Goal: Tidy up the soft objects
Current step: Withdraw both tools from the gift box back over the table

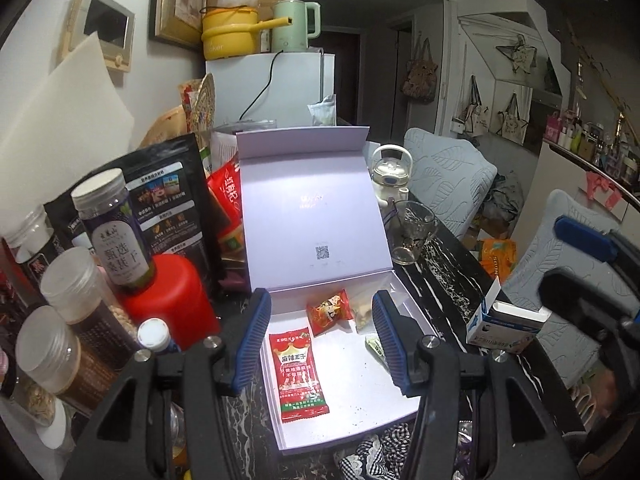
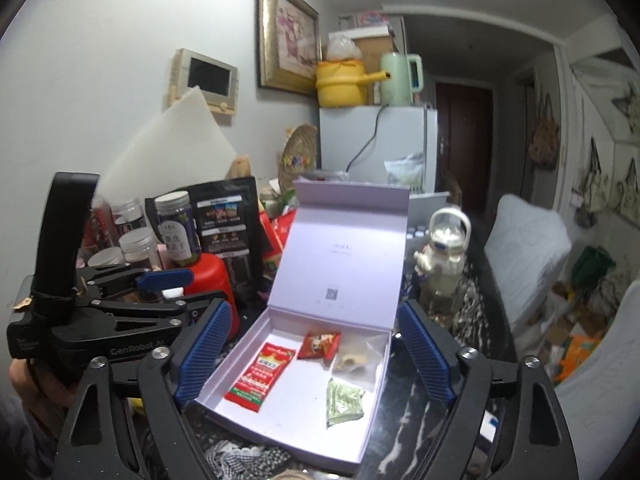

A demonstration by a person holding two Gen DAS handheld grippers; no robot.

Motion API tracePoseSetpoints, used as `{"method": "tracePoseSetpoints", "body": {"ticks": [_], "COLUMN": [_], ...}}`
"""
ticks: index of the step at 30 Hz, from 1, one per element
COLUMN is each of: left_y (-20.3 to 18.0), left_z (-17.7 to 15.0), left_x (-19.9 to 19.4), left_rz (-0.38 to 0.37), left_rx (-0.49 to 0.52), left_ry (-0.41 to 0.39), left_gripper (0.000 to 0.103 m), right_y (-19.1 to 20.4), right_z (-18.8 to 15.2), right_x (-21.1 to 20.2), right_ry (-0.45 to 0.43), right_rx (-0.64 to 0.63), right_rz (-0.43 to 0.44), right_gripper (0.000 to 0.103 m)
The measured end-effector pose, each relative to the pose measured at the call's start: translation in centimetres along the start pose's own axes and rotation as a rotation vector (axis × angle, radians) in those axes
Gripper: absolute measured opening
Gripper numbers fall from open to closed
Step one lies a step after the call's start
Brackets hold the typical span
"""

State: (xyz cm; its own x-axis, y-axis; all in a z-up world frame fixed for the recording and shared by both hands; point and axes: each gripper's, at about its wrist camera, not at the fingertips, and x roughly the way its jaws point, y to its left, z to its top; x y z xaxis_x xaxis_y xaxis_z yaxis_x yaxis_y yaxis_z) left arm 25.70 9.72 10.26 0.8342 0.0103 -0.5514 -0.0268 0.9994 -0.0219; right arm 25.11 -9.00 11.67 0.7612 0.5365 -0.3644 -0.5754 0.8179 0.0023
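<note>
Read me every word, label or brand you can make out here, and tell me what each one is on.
"GenRobot.AI" (first letter unclear): side of the left claw.
"麻辣王子": long red snack packet in the open box.
"甄选桑葚干": purple-label jar.
"红枸杞", partly hidden: red bag.
QR code, no words: box lid.
Black pouch, lid's faint print, small carton: too small or blurred.

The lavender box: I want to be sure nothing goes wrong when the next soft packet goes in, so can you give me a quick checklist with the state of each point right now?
1. Lid of the lavender box up and out of the way: ok.
2. Left gripper jaws holding nothing: ok.
3. Right gripper jaws wide and holding nothing: ok.
4. Bare floor left in the box: ok, near the front.
5. Long red packet, small red packet, clear pouch and green packet lying inside: ok.
6. Next soft packet to fetch: cannot tell.
</note>
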Motion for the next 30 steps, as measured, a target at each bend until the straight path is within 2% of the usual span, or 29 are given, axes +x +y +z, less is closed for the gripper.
{"method": "tracePoseSetpoints", "body": {"ticks": [4, 6, 8, 11, 18, 21, 27, 30], "left_y": [-0.5, -0.5, -0.5, -0.5, 0.8, 0.9, 0.7, 0.3], "left_z": [-0.2, -0.5, -0.9, -1.6, -4.9, -6.8, -10.7, -12.4], "left_x": [-1.2, -1.9, -2.8, -3.8, -4.7, -4.7, -3.6, -3.2], "left_rz": [-0.003, -0.003, 0.006, 0.02, -0.084, -0.083, -0.133, -0.132], "left_rx": [0.008, 0.008, 0.011, 0.018, -0.045, -0.054, -0.04, -0.013], "left_ry": [-0.023, -0.035, -0.067, -0.079, -0.034, -0.016, 0.038, 0.063], "left_gripper": [0.054, 0.076, 0.083, 0.083, 0.083, 0.083, 0.083, 0.083], "right_y": [-0.1, -0.2, -0.2, -0.3, -0.1, 0.0, 0.2, 0.2], "right_z": [0.1, 0.0, -0.5, -1.6, -5.2, -7.0, -10.2, -11.8], "right_x": [-1.3, -1.7, -2.2, -2.8, -4.5, -5.3, -5.9, -6.2], "right_ry": [-0.022, -0.019, -0.007, 0.02, 0.057, 0.067, 0.108, 0.126], "right_rx": [0.016, 0.028, 0.034, 0.049, 0.105, 0.134, 0.195, 0.22], "right_rz": [-0.016, -0.027, -0.03, -0.04, -0.058, -0.075, -0.085, -0.103], "right_gripper": [0.09, 0.09, 0.09, 0.09, 0.09, 0.09, 0.09, 0.09]}}
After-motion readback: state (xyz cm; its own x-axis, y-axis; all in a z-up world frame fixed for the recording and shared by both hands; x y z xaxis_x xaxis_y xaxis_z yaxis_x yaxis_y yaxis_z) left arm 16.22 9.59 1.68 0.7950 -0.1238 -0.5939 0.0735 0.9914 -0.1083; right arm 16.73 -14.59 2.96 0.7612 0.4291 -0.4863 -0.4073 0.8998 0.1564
